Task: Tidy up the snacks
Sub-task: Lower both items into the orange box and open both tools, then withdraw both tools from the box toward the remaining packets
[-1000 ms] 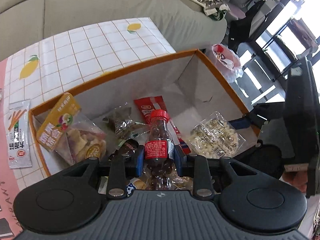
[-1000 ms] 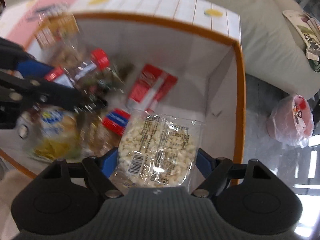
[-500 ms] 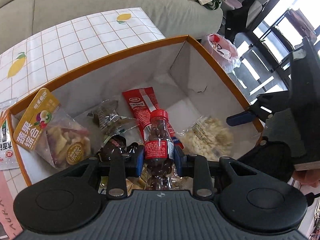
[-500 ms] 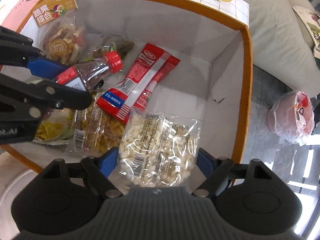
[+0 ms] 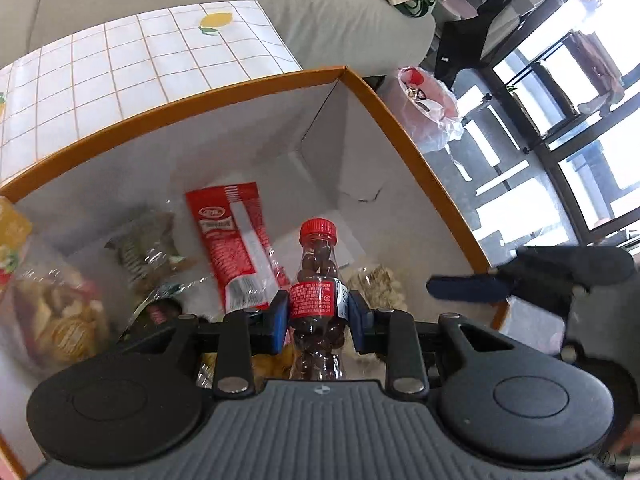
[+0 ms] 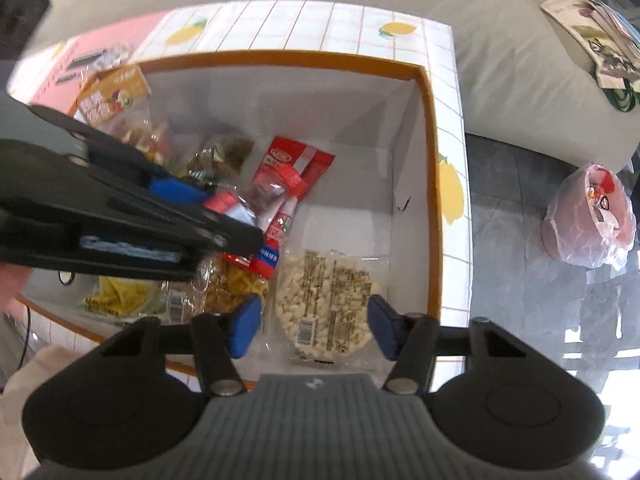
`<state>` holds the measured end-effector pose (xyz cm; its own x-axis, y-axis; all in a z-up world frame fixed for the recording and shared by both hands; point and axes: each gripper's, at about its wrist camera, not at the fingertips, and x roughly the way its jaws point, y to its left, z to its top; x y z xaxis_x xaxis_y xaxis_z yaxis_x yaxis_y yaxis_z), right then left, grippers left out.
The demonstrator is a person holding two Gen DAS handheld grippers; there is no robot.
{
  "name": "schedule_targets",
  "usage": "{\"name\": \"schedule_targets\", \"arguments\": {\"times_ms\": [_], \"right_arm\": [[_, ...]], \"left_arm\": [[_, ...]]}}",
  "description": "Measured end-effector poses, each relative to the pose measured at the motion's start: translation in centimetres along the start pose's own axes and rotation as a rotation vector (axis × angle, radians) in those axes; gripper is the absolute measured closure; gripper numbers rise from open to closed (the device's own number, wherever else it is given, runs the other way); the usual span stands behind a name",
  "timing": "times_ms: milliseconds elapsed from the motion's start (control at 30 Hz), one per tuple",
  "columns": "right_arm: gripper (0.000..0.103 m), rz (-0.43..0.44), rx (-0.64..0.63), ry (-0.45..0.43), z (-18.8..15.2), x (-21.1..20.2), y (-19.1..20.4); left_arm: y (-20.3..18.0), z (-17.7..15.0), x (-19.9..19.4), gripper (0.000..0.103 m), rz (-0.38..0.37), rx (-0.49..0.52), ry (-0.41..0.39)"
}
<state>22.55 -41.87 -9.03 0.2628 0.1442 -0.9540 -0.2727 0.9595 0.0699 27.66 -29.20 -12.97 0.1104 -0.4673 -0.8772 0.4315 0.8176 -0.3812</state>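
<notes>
I counted one orange-rimmed box (image 6: pixel 434 200) on the tiled table. Inside it I saw one red-capped bottle of chocolate balls (image 5: pixel 318 300), one long red sachet (image 5: pixel 236 244), one clear bag of white puffed pieces (image 6: pixel 328 300), one yellow-labelled dried fruit bag (image 6: pixel 116 100), one bag of yellow crisps (image 6: pixel 120 296) and one brownish clear-wrapped snack (image 6: pixel 222 154). Two grippers were in view: left (image 5: pixel 318 316) and right (image 6: pixel 312 326).

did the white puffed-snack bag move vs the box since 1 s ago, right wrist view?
Yes. The white snack bag dropped from between the right gripper fingers and lies flat on the box floor, near its right wall; jaws open.
</notes>
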Motion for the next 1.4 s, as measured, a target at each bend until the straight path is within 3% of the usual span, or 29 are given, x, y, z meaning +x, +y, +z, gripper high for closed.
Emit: {"name": "schedule_targets", "arguments": {"times_ms": [333, 667, 1033, 1267, 1400], "right_arm": [[0.05, 0.024, 0.059, -0.052, -0.3, 0.9, -0.4], [0.05, -0.029, 0.07, -0.036, -0.1, 1.3, 0.2], [0.041, -0.101, 0.092, -0.064, -0.7, -1.9, 2.6], [0.031, -0.107, 0.128, -0.163, -1.3, -5.7, 5.5], [0.03, -0.1, 0.134, -0.218, -1.5, -7.1, 7.8]], "left_arm": [[0.5, 2.0, 3.9, 0.069, 0.046, -0.076, 0.036], [-0.2, 0.7, 0.6, 0.069, 0.068, -0.006, 0.023], [0.1, -3.1, -8.6, 0.066, 0.087, 0.086, -0.149], [0.3, -7.0, -15.7, 0.061, 0.143, 0.115, -0.336], [1.3, -9.4, -18.7, 0.061, 0.175, 0.12, -0.417]]}}
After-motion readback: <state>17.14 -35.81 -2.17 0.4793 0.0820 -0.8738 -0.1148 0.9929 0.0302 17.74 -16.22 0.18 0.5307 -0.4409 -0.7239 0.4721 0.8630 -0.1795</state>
